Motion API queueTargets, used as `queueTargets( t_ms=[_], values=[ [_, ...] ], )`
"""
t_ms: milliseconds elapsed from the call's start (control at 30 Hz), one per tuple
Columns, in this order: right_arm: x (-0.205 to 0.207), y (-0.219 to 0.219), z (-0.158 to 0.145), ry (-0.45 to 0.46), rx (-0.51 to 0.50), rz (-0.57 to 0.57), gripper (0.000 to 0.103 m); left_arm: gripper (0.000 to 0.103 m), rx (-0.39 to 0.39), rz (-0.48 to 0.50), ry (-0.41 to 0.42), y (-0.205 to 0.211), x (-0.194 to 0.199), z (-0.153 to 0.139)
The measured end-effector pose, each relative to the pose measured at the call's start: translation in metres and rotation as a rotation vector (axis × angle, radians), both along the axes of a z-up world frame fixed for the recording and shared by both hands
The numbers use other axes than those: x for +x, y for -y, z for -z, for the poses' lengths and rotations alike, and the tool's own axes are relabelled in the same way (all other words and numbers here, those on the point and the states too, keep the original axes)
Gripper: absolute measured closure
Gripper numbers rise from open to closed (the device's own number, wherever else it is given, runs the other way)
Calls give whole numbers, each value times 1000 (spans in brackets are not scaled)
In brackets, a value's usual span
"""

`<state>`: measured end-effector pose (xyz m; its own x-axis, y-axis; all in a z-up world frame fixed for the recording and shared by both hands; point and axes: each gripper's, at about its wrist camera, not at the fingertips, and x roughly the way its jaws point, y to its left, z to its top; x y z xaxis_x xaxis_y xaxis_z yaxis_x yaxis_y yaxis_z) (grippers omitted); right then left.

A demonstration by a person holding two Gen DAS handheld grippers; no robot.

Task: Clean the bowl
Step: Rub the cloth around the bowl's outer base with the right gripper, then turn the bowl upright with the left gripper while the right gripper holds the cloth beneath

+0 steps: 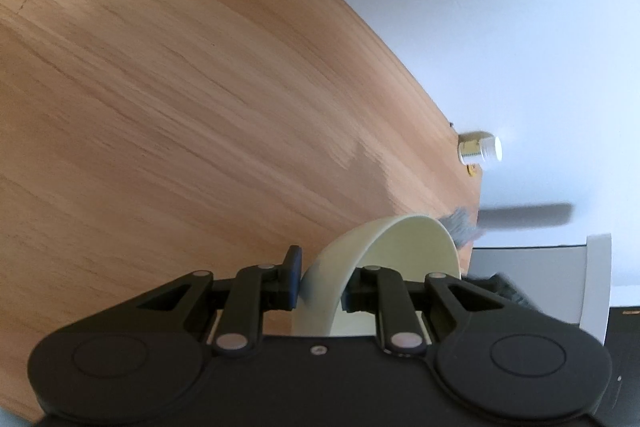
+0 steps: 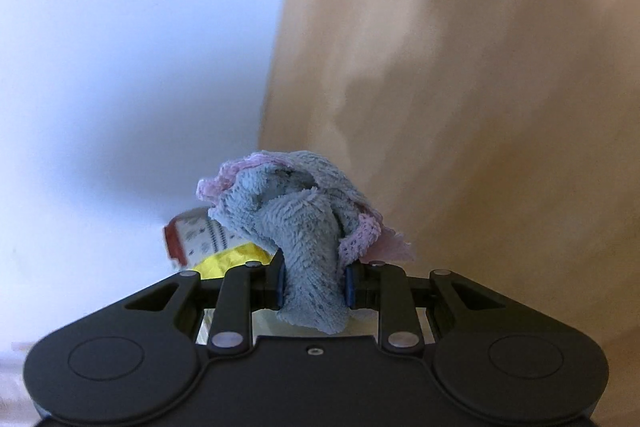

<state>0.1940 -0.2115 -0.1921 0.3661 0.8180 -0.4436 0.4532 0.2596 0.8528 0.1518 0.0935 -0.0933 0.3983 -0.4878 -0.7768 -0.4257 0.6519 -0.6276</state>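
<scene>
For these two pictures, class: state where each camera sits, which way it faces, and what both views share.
Left wrist: sits on the left gripper, looking along its fingers at the cream bowl they pinch, over the wooden table.
Right wrist: sits on the right gripper, facing the blue cloth it clamps.
Shared: table, white wall; the cloth possibly appears behind the bowl.

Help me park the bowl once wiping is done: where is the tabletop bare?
The wooden table lies bare left of and beyond the bowl held in the left tool. It is crowded toward the wall edge: a white-capped jar there, and the cloth close behind the rim.
</scene>
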Motion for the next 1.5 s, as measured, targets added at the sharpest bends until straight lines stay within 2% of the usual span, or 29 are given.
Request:
queueTargets(
  t_ms=[200,400,533,767,900,967,1200,1367,1500],
  values=[
    [-11,-4,10,-80,2,73,74,87,2,-17,-1,0,4,2],
    [6,-5,-11,-1,-26,71,74,89,18,18,27,3,7,-2],
    [16,-7,-27,44,-33,75,74,89,-10,-21,-8,-6,3,4],
    [28,-18,-42,109,-49,70,74,89,-11,-22,4,-10,0,1],
    [31,-39,-38,105,-66,80,74,89,-17,-43,-2,-12,0,3],
    [23,-36,-37,98,-86,75,74,89,-21,-55,-3,-12,0,4],
    [7,-42,-12,-16,-72,138,74,89,-30,-76,5,-16,0,4],
    [14,-36,-23,59,-96,32,74,89,-10,-47,37,-16,3,-1],
    [26,-27,-38,202,-189,-149,74,89,-30,-41,28,-17,2,0]
  ],
)
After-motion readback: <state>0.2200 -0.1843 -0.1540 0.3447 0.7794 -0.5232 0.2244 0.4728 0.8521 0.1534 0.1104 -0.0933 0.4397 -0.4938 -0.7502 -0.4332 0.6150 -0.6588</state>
